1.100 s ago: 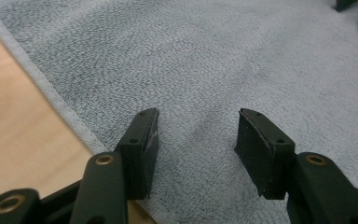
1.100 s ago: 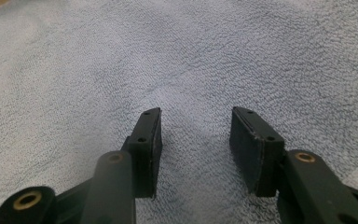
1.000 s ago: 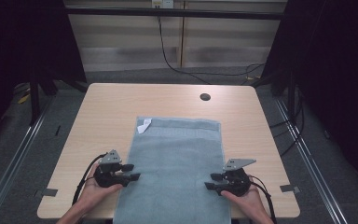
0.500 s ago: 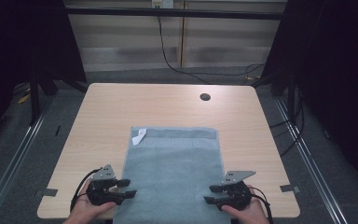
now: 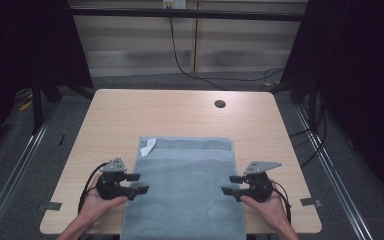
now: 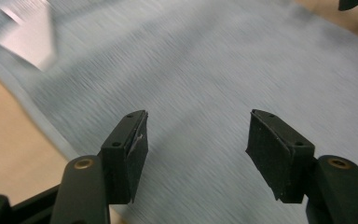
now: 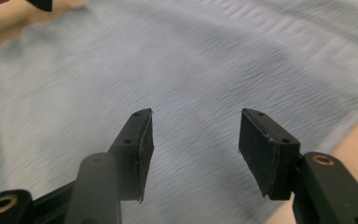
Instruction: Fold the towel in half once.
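Note:
A grey-blue towel (image 5: 185,185) lies flat on the wooden table (image 5: 180,115), and its near end hangs over the front edge. A white label (image 5: 148,146) sits at its far left corner and shows blurred in the left gripper view (image 6: 28,32). My left gripper (image 5: 137,183) hovers over the towel's left edge. My right gripper (image 5: 230,185) hovers over the right edge. Both have just been opening. In the left gripper view (image 6: 198,149) and the right gripper view (image 7: 196,149) the jaws stand wide apart, with nothing between them and the towel (image 6: 205,70) (image 7: 191,60) below.
A dark round hole (image 5: 220,104) sits in the tabletop at the far right. Bare wood lies beyond the towel and on both sides of it. Black cables (image 5: 190,70) run along the floor behind the table. Metal rails (image 5: 20,165) flank it.
The towel slid toward the person, so more of it hangs over the front edge. Both grippers then let go of its side edges, opened and rose slightly.

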`<state>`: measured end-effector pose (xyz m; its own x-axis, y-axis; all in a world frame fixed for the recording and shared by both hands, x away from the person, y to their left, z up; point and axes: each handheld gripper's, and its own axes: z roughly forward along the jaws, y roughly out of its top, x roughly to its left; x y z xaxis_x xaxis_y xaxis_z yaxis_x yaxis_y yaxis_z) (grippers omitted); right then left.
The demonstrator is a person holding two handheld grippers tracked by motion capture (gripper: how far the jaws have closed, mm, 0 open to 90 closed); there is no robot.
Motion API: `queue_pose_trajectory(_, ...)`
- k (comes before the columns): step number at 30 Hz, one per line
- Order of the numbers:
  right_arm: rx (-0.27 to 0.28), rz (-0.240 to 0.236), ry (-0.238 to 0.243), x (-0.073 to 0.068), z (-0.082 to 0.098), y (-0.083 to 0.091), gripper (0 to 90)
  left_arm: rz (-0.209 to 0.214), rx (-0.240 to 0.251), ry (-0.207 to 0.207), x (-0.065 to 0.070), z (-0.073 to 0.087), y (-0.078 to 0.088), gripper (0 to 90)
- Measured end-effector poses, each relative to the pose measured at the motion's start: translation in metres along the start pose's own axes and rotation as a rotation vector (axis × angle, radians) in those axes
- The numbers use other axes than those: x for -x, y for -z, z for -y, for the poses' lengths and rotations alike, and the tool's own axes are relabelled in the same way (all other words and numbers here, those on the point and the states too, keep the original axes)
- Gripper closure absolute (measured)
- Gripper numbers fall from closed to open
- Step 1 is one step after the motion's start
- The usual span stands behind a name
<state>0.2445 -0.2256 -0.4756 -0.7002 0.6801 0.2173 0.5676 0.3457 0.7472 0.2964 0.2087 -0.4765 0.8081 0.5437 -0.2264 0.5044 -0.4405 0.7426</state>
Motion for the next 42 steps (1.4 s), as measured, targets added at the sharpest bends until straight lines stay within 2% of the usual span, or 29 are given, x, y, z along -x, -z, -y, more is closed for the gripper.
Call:
queue_pose_trajectory(2,0.017,0.026,-0.006,0.014,-0.010,-0.001,44.6,-0.033,0.025,0.016,-0.012,-0.010,-0.005,38.3)
queue_pose_trajectory(3,0.037,0.033,-0.021,0.021,-0.014,-0.003,44.1,-0.073,0.053,0.019,-0.017,-0.014,-0.008,40.3)
queue_pose_trajectory(4,0.044,0.033,-0.040,0.028,-0.019,-0.007,43.2,-0.069,0.054,0.029,-0.024,-0.018,-0.013,40.6)
queue_pose_trajectory(5,0.036,0.048,-0.039,0.033,-0.024,-0.010,42.5,-0.046,0.045,0.061,-0.029,-0.021,-0.019,40.7)
queue_pose_trajectory(6,0.034,0.060,-0.035,0.039,-0.029,-0.013,41.7,-0.068,0.033,0.055,-0.032,-0.023,-0.025,40.5)
queue_pose_trajectory(7,0.043,0.055,-0.038,0.044,-0.033,-0.016,41.8,-0.092,0.030,0.035,-0.033,-0.024,-0.030,40.2)
queue_pose_trajectory(9,0.052,0.078,-0.042,0.054,-0.041,-0.020,41.6,-0.090,-0.004,0.044,-0.037,-0.025,-0.039,39.6)
queue_pose_trajectory(11,0.045,0.098,-0.049,0.067,-0.047,-0.025,37.6,-0.104,-0.042,0.017,-0.037,-0.023,-0.046,38.9)
queue_pose_trajectory(13,0.043,0.142,-0.043,0.081,-0.051,-0.030,36.5,-0.110,-0.040,0.010,-0.035,-0.019,-0.049,37.7)
queue_pose_trajectory(15,0.048,0.159,-0.074,0.096,-0.054,-0.038,35.2,-0.103,-0.035,0.017,-0.035,-0.018,-0.048,36.8)
queue_pose_trajectory(18,0.035,0.162,-0.082,0.106,-0.058,-0.051,34.6,-0.102,-0.026,0.026,-0.035,-0.017,-0.048,35.5)
queue_pose_trajectory(19,0.028,0.159,-0.084,0.109,-0.060,-0.057,34.4,-0.108,-0.038,0.003,-0.034,-0.017,-0.048,34.5)
queue_pose_trajectory(24,0.007,0.165,-0.098,0.117,-0.064,-0.076,34.3,-0.109,-0.024,0.003,-0.033,-0.015,-0.049,33.1)
queue_pose_trajectory(27,0.021,0.153,-0.121,0.123,-0.060,-0.079,34.5,-0.102,-0.019,0.011,-0.034,-0.015,-0.049,33.2)
queue_pose_trajectory(31,0.004,0.174,-0.089,0.120,-0.058,-0.082,34.5,-0.095,-0.016,0.027,-0.035,-0.015,-0.048,33.6)
queue_pose_trajectory(32,-0.004,0.197,-0.052,0.116,-0.057,-0.083,34.6,-0.094,-0.016,0.039,-0.036,-0.016,-0.048,34.2)
queue_pose_trajectory(34,-0.005,0.219,-0.022,0.112,-0.055,-0.084,35.9,-0.110,-0.019,0.055,-0.038,-0.018,-0.046,34.3)
queue_pose_trajectory(35,-0.003,0.248,0.001,0.110,-0.054,-0.085,39.1,-0.110,-0.019,0.055,-0.038,-0.018,-0.046,34.0)
queue_pose_trajectory(36,-0.005,0.254,0.009,0.108,-0.053,-0.085,42.3,-0.122,0.000,0.069,-0.040,-0.020,-0.044,33.4)
queue_pose_trajectory(40,-0.008,0.226,0.020,0.107,-0.054,-0.083,60.6,-0.139,0.030,0.088,-0.049,-0.027,-0.035,32.6)
queue_pose_trajectory(41,-0.007,0.221,0.020,0.107,-0.053,-0.082,64.3,-0.148,0.043,0.094,-0.053,-0.029,-0.032,32.4)
queue_pose_trajectory(42,-0.008,0.213,0.016,0.107,-0.054,-0.082,67.7,-0.137,0.077,0.113,-0.057,-0.030,-0.031,31.8)
